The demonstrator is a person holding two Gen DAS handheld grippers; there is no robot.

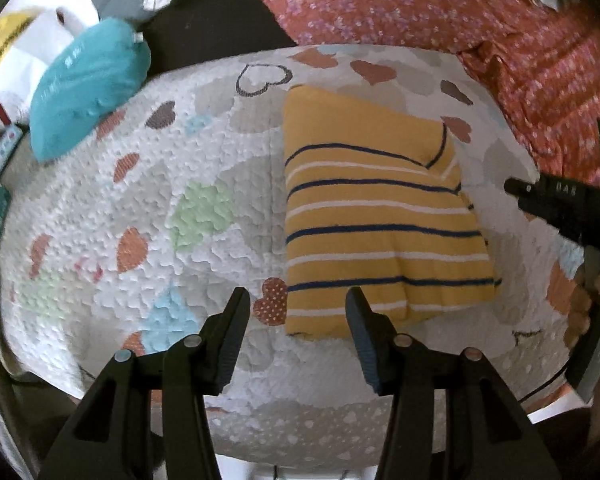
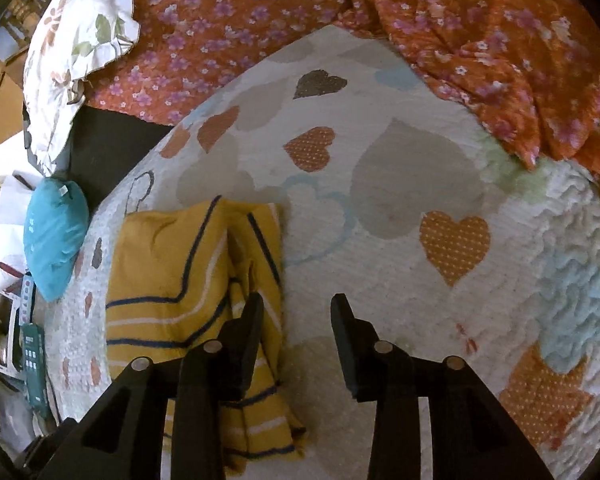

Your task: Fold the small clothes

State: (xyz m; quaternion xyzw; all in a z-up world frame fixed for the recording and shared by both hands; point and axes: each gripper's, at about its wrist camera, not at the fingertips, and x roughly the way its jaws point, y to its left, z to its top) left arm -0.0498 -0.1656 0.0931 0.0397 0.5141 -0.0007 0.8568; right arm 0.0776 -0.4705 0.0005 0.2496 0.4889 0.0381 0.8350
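The yellow striped garment [image 1: 380,216] lies folded into a rough rectangle on the white quilt [image 1: 160,208] printed with hearts, which covers the bed. The left tongs [image 1: 298,312] hang above its near edge, spread apart with nothing between them and not touching the cloth. The right tongs [image 2: 298,316] are spread too, above the garment's right edge; their left finger is over the fabric, their right finger over bare quilt, and nothing is pinched. In the left wrist view the right tongs show as a black shape at the right, with part of a hand [image 1: 588,300] below. A teal pillow [image 1: 88,84] sits at the quilt's far left corner. An orange flowered sheet [image 2: 260,12] lies beyond the quilt, and a white leaf-print pillow [image 2: 80,48] at the far left.
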